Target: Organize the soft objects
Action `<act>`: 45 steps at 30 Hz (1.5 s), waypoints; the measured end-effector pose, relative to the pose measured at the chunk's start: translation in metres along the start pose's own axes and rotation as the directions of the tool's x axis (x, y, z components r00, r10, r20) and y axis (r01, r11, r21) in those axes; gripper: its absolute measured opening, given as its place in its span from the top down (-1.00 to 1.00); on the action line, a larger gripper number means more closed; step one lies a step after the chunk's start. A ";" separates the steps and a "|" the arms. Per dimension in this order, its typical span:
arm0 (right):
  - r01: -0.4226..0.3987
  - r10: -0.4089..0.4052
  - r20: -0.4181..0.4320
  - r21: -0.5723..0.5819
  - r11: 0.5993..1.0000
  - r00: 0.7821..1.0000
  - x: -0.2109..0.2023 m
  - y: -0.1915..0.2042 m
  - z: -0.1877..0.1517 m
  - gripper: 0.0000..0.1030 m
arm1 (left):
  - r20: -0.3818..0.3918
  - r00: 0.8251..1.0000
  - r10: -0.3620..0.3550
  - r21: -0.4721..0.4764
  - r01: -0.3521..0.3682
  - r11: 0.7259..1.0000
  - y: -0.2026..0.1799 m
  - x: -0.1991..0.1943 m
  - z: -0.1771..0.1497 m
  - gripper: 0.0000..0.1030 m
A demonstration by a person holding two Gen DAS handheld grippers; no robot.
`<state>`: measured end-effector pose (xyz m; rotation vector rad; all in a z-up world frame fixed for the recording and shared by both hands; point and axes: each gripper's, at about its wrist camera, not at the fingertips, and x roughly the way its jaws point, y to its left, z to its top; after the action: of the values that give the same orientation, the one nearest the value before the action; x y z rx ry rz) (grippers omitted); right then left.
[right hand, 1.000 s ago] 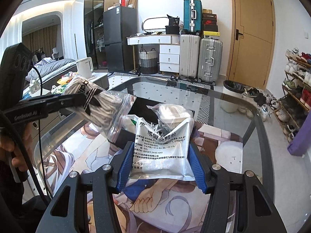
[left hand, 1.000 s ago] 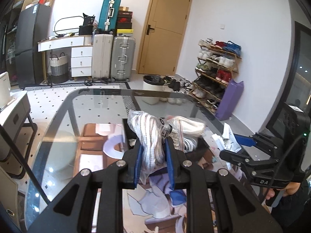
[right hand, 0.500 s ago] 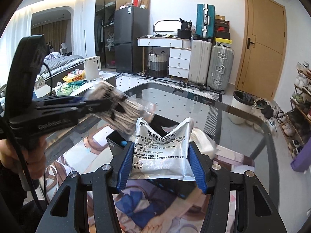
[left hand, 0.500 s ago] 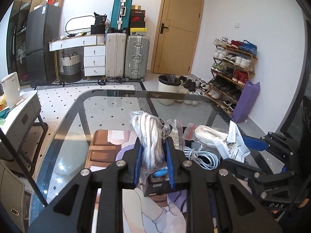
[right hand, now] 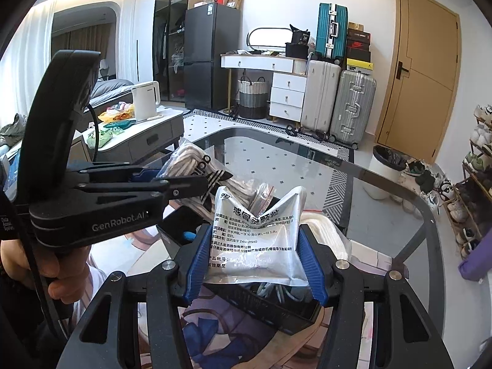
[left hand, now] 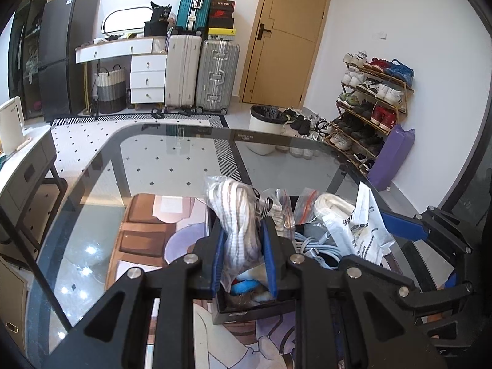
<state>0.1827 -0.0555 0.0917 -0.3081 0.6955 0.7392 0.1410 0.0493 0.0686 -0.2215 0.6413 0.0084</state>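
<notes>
My left gripper [left hand: 243, 243] is shut on a clear bag of white laces [left hand: 236, 215] and holds it over the left part of a black box [left hand: 246, 307]. The bag also shows in the right wrist view [right hand: 196, 166]. My right gripper [right hand: 253, 261] is shut on a silver printed sachet [right hand: 255, 240], held above the same box [right hand: 276, 310]; the sachet also shows in the left wrist view [left hand: 363, 230]. The box holds a light blue cable [left hand: 310, 246], a white roll [left hand: 332, 206] and a small zip bag [left hand: 304, 203].
The box stands on a printed mat [left hand: 246, 347] on a glass table [left hand: 172, 153]. Beyond the table are a bin [left hand: 266, 129], suitcases [left hand: 200, 73], a shoe rack [left hand: 369, 104] and a side table with a kettle [right hand: 146, 98].
Both grippers have come closer to the box with their loads. The left one has lowered the lace bag over the box's left part; the right one holds the sachet nearer it.
</notes>
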 end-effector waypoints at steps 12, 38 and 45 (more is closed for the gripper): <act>-0.007 0.007 -0.008 -0.028 1.000 1.000 0.014 -0.003 0.002 -0.23 | -0.043 0.999 0.005 0.023 -0.004 1.000 -0.003 0.010 -0.002 0.33; 0.053 -0.058 0.071 0.066 0.996 0.996 -0.035 -0.027 -0.040 -0.98 | 0.085 0.994 0.073 0.108 -0.082 0.991 -0.003 -0.047 -0.023 -1.00; 0.024 -0.033 0.105 0.085 0.996 0.994 -0.045 -0.022 -0.056 -0.98 | 0.102 0.989 0.108 0.121 -0.120 0.985 -0.004 -0.052 -0.034 -1.00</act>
<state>0.1489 -0.1211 0.0813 -0.2000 0.6181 0.6920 0.0793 0.0415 0.0734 -0.0611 0.5567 0.0881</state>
